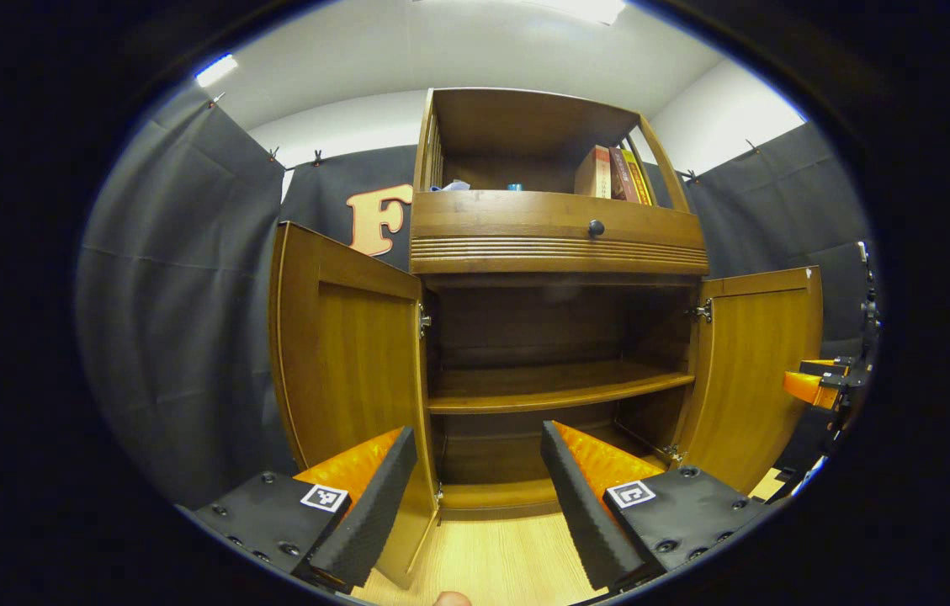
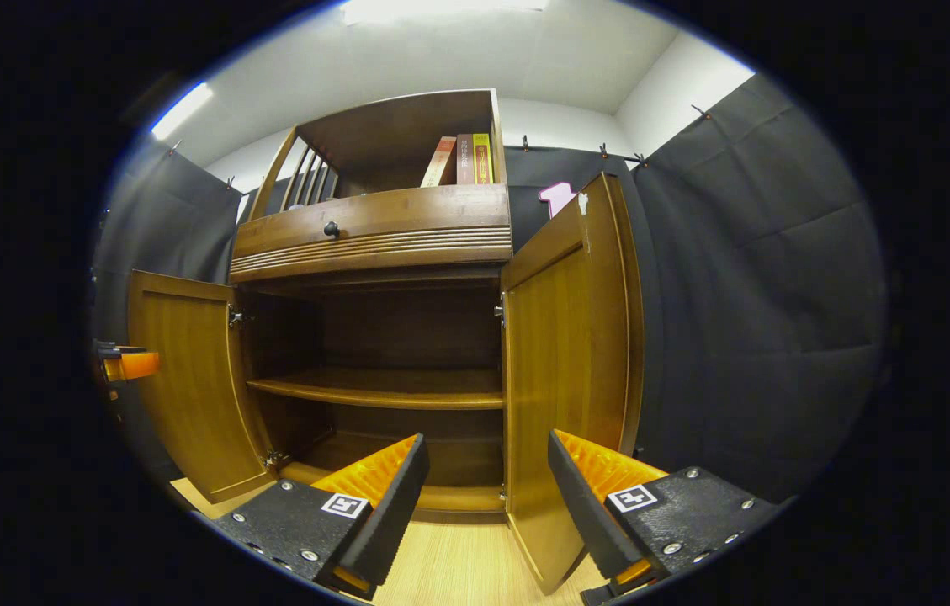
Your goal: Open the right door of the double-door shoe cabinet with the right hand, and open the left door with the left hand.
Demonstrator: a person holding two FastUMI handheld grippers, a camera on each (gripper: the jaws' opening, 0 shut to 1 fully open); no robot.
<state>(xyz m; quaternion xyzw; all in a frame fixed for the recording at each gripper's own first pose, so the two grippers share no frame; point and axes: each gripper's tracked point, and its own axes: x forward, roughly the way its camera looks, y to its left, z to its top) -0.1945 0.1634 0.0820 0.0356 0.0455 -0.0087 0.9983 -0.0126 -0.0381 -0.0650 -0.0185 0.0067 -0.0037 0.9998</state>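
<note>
Left door [image 1: 344,353] at centre-left, right door [image 2: 567,362] at centre-right (both swung wide); left gripper [image 1: 479,492] and right gripper [image 2: 487,497] spread, empty, below.

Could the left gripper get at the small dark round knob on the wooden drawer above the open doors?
Probably yes. The left gripper is open, and nothing stands between it and the dark round knob; the left door is swung aside.

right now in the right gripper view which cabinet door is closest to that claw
The right door, the one with the chipped top corner. Its lower edge sits in the gap of the open right claw; the left door stands farther back, beside the left claw.
</note>
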